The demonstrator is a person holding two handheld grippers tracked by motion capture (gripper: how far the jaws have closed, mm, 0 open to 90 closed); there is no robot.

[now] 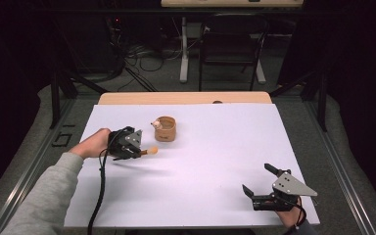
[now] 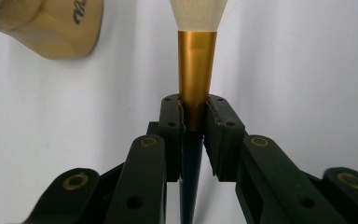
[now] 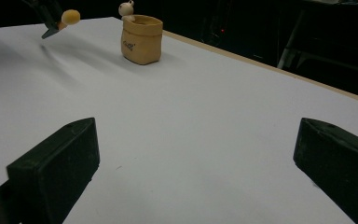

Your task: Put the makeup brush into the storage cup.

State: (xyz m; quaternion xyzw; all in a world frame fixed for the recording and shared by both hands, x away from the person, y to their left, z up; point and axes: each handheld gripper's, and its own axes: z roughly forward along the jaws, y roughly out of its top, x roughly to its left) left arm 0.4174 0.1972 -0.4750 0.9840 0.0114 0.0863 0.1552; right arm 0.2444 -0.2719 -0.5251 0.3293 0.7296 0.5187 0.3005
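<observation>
My left gripper [image 1: 143, 152] is shut on a make-up brush [image 2: 196, 70] with a gold ferrule, pale bristles and a dark handle; its pads clamp the ferrule's lower end. The brush [image 1: 152, 151] hangs just above the white table, its tip pointing right, a little in front of a small tan pot [image 1: 165, 129] with a tiny bear figure on its rim. That pot [image 2: 51, 28] fills the upper left corner of the left gripper view. My right gripper [image 1: 259, 180] rests open at the table's near right, nothing between its jaws. From there the pot [image 3: 141, 39] and brush tip [image 3: 70, 17] lie far off.
A white sheet [image 1: 215, 147] covers the table, with a wooden edge [image 1: 186, 98] along the back. Behind the table stand a dark chair [image 1: 231, 46] and tangled floor cables [image 1: 142, 58]. A person's grey sleeve [image 1: 49, 196] enters from the lower left.
</observation>
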